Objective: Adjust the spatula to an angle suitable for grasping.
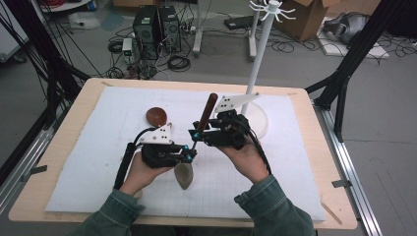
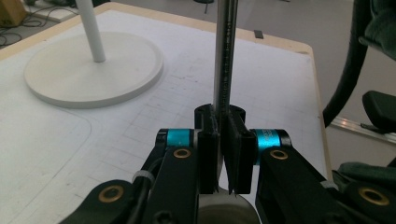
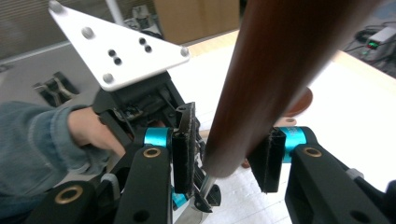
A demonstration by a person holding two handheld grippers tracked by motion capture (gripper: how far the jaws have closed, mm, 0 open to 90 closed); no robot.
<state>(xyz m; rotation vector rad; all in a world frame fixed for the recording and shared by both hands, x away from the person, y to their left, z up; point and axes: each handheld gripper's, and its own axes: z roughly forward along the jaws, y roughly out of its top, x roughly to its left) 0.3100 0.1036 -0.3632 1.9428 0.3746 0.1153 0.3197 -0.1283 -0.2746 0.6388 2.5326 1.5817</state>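
Observation:
A utensil with a brown wooden handle (image 1: 207, 110) and a thin metal shaft stands tilted over the white mat, its dull metal head (image 1: 184, 174) low near the mat. My left gripper (image 1: 189, 156) is shut on the metal shaft (image 2: 224, 60), just above the head (image 2: 226, 212). My right gripper (image 1: 195, 132) is open, its jaws standing either side of the wooden handle (image 3: 275, 70), with a gap showing at the left pad (image 3: 184, 149). The left gripper (image 3: 140, 100) and the hand holding it lie just beyond.
A white stand with a round base (image 1: 260, 123), a tall pole (image 1: 260, 54) and hooks on top rises at the mat's far right; its base (image 2: 93, 70) lies ahead of the left gripper. A brown round object (image 1: 156, 116) rests on the mat (image 1: 88, 147) behind the left gripper.

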